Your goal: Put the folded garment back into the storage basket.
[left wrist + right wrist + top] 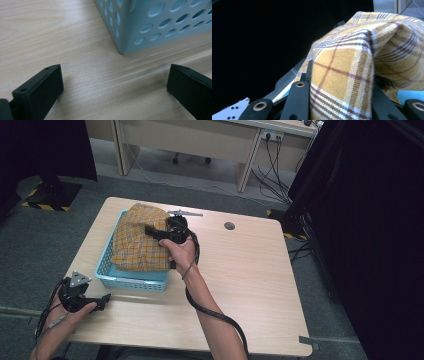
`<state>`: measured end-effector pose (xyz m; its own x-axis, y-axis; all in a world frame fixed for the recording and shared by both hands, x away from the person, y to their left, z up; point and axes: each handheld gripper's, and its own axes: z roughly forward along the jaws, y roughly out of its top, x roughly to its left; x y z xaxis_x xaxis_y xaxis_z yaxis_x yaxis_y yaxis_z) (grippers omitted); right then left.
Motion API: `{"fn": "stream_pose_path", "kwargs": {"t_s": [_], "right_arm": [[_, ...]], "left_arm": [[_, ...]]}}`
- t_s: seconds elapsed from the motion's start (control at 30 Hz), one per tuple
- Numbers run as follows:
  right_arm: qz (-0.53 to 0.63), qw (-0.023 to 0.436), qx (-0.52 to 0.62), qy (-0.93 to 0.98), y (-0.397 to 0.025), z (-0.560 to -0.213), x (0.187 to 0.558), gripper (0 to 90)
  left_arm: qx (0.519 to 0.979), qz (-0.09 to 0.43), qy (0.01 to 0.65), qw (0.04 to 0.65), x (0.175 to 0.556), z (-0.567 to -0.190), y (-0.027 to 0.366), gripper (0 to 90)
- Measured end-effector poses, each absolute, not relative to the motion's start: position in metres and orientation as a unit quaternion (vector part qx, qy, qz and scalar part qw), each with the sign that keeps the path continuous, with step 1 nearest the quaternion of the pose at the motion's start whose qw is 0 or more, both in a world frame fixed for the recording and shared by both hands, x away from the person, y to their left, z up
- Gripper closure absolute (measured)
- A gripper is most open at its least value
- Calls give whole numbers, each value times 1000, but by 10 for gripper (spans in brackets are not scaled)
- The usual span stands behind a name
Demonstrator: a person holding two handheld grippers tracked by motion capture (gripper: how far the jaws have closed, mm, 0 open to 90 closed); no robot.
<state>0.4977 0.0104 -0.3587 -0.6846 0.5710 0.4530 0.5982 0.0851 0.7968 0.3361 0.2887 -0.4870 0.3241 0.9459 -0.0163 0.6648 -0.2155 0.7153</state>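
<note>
Light wooden worktop (pixel 240 270) on grey carpet, desks and cables behind. Blue perforated basket (pixel 131 279) at the worktop's left part, heaped with a yellow checked cloth (pixel 140 240). Right gripper (pixel 150 230) reaches over the basket, its fingers clamped on a fold of the cloth (pixel 342 75). Left gripper (pixel 106 299) rests low near the basket's front corner (pixel 125 47), fingers spread wide apart, nothing between them.
</note>
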Motion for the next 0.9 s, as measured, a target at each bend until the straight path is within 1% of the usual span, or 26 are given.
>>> {"fn": "stream_pose_path", "kwargs": {"t_s": [0.9], "right_arm": [[-524, 21, -415, -744, 32, -383, 501, 710]], "left_arm": [[749, 219, 537, 321, 336, -487, 289, 0]]}}
